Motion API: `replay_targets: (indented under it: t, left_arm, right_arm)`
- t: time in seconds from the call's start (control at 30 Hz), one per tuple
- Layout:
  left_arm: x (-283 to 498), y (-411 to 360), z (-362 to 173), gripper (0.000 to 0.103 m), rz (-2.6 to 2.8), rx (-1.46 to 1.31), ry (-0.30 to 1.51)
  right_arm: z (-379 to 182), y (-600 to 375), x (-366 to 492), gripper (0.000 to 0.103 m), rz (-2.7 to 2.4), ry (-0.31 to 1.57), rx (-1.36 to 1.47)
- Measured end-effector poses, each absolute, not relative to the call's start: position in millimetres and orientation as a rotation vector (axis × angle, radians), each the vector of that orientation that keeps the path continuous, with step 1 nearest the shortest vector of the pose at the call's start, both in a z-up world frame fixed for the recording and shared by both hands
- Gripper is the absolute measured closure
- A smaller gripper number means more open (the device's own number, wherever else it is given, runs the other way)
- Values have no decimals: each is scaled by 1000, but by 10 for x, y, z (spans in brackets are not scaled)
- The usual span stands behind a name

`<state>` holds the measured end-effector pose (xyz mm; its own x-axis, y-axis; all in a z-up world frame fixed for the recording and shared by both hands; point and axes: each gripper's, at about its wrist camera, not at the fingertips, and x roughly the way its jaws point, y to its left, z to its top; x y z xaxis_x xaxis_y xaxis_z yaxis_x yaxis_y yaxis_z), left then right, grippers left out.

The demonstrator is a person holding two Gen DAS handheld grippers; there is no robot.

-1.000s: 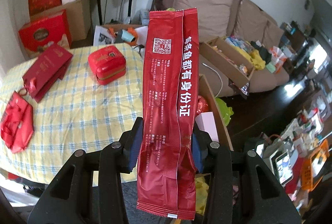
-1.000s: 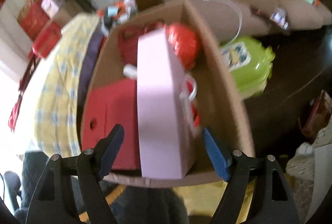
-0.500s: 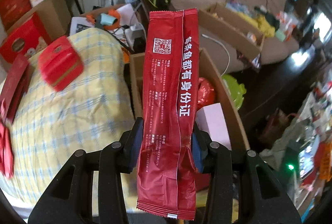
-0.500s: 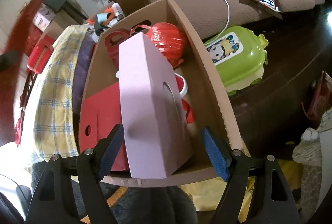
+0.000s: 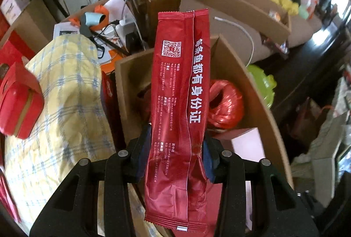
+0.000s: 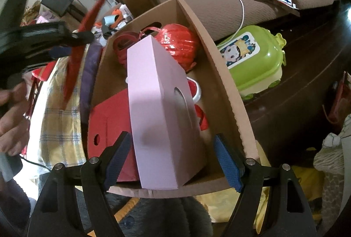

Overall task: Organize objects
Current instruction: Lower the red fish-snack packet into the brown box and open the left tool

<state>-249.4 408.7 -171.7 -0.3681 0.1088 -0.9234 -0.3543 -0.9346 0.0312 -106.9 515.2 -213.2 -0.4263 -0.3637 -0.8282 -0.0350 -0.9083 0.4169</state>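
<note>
My left gripper (image 5: 176, 149) is shut on a long red snack packet (image 5: 179, 94) with white print, which stands upright between the blue pads. It hangs over the left part of an open cardboard box (image 5: 258, 105). Inside the box lie a red ribbon ball (image 5: 226, 105) and a pink box (image 5: 248, 145). In the right wrist view, my right gripper (image 6: 173, 155) stands open at the near end of the cardboard box (image 6: 219, 74). Its pads sit either side of the tilted pink box (image 6: 158, 101) without touching it. The left gripper (image 6: 59, 39) and red packet (image 6: 76, 55) show blurred at the left.
A table with a yellow checked cloth (image 5: 65, 105) adjoins the box on the left and carries a red tin (image 5: 19, 105). A red flat carton (image 6: 109, 123) lies in the box. A green toy case (image 6: 252, 61) stands on the dark floor, a brown sofa (image 6: 219, 6) behind. A hand (image 6: 13, 118) is at far left.
My left gripper has carried the red packet from over the table across and down to above the cardboard box, entering the right wrist view. The right gripper has stayed around the pink box.
</note>
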Motion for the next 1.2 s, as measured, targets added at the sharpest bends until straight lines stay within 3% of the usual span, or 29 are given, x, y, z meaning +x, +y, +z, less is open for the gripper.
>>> replay_targets:
  t: [0.33, 0.83, 1.2]
  left_arm:
    - [-2404, 4333, -1958, 64, 2360, -1481, 626]
    - [-2306, 4143, -1473, 55, 2386, -1438, 471]
    - [-2107, 3295, -866, 50, 2479, -1365, 318]
  right_arm:
    - [-2114, 5144, -1067, 24, -2425, -578, 1548]
    - [-2076, 5113, -1061, 24, -2427, -563, 1525]
    - [-2072, 5124, -1069, 24, -2430, -562, 1524]
